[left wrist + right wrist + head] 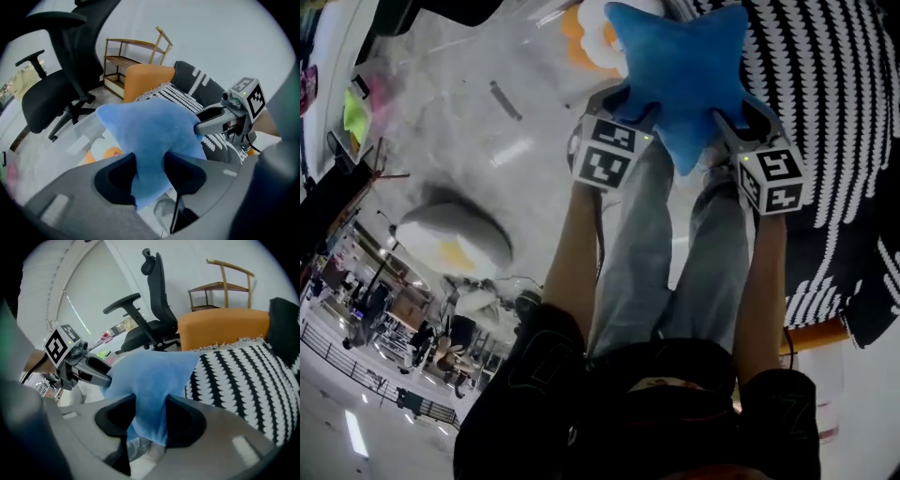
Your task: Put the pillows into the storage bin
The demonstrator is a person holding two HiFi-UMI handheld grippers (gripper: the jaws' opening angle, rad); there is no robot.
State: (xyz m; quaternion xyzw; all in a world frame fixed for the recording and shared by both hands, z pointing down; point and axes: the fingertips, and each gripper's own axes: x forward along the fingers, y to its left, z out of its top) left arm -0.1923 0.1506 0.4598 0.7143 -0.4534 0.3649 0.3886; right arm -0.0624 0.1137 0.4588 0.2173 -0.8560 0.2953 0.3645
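The left gripper [623,98] and the right gripper [731,117] each have their jaws clamped, partly apart, on a lower tip of the blue star pillow [680,66]. The pillow hangs between them near the clear storage bin [79,136], which holds a white-and-orange pillow [591,37]. A black-and-white patterned pillow [825,112] lies beside them.

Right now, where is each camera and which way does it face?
Head view: on the person's head, steeply down at the blue star pillow; forearms, legs, left gripper and right gripper show.
Left gripper view: on the left gripper, looking along its jaws, shut on the pillow, towards the right gripper and office chair.
Right gripper view: on the right gripper, jaws shut on the pillow, facing the left gripper.
Shared: all three show the pillow.
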